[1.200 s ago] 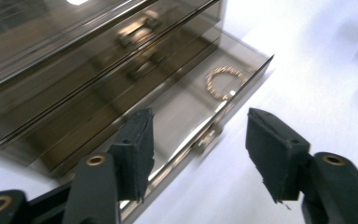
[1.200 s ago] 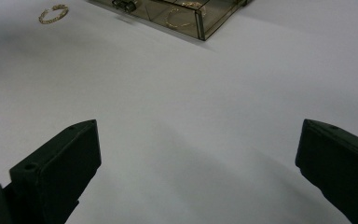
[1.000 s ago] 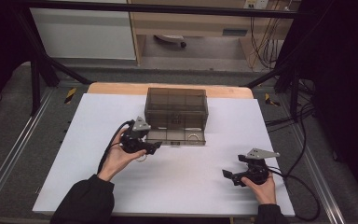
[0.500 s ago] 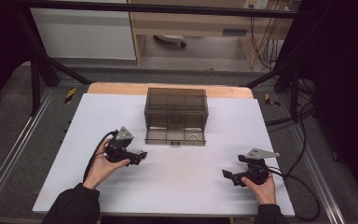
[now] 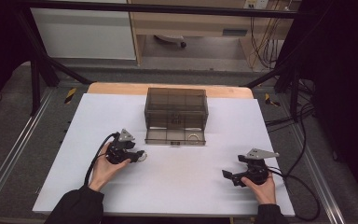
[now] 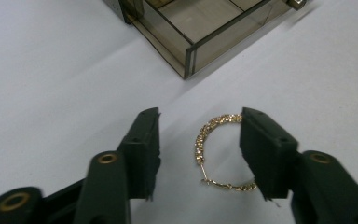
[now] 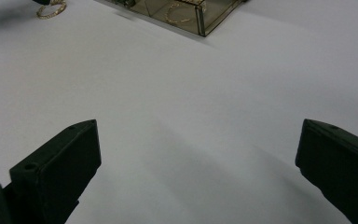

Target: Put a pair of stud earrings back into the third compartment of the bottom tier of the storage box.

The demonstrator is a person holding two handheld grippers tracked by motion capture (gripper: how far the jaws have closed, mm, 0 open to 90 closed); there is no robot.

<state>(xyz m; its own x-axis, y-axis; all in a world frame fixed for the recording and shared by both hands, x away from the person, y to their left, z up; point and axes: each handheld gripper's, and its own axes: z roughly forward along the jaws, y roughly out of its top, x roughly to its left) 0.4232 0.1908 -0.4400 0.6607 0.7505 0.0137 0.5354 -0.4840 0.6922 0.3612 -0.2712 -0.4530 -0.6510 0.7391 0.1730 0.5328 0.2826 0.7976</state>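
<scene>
**Hoop between my left jaws on the white sheet**

Near the left front of the sheet (image 5: 74,140), short of the box's front left corner, my left tongs (image 6: 200,140) sit low over a gold hoop (image 6: 214,154). That hoop lies flat on the sheet between the two jaws. One jaw's pad covers part of its rim and seems to touch it; the other jaw stands apart from it with bare sheet showing between. So the jaws have just been closing in with the hoop inside them, but they are not yet clamped on it. In the high view the hoop (image 5: 142,157) shows as a small pale ring at the tip of the left tongs (image 5: 137,155), and my left hand (image 5: 103,169) holds them from behind.

Toward the back edge, at the middle of the sheet, stands the smoky clear box (image 5: 176,108). Its low drawer (image 5: 175,136) is pulled out toward me and split into cells. Another hoop (image 5: 193,137) lies in a cell near the drawer's right end; the right tongs' view shows it too (image 7: 179,11), inside the drawer's wall.

Close to the right front corner my right tongs (image 5: 228,176) rest in my right hand (image 5: 260,186), well apart from box and hoop. Their jaws stand wide, with nothing but bare sheet between them (image 7: 198,158).
</scene>
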